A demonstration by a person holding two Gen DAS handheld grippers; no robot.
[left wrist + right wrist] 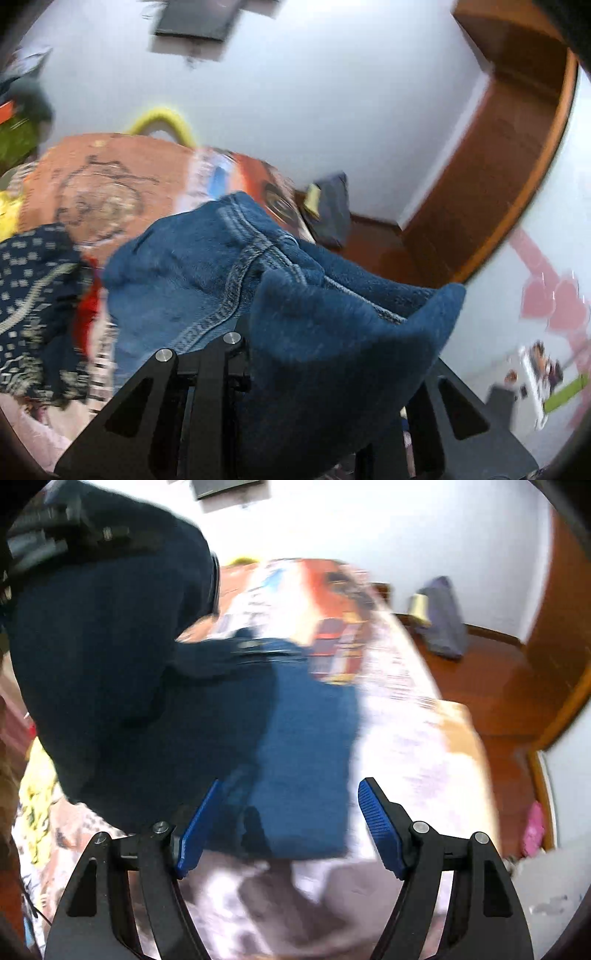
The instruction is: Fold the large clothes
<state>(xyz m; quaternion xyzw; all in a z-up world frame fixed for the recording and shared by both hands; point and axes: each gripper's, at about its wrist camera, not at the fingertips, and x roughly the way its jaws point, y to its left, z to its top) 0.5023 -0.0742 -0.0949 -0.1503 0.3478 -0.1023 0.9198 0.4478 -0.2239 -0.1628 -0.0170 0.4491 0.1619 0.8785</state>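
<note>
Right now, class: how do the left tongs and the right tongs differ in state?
The left tongs are nearly closed with blue denim jeans bunched between them; the right tongs stand wide apart, holding nothing. The left tongs' pads are buried in cloth; the right tongs' blue pads show plainly. Both have black frames.

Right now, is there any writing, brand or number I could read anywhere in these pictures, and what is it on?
None can be read.
Patterned bedspread: printed panels that may hold lettering, too blurred to read.
Stickers on the wall: too small and blurred.
Jeans: no label in view.
</note>
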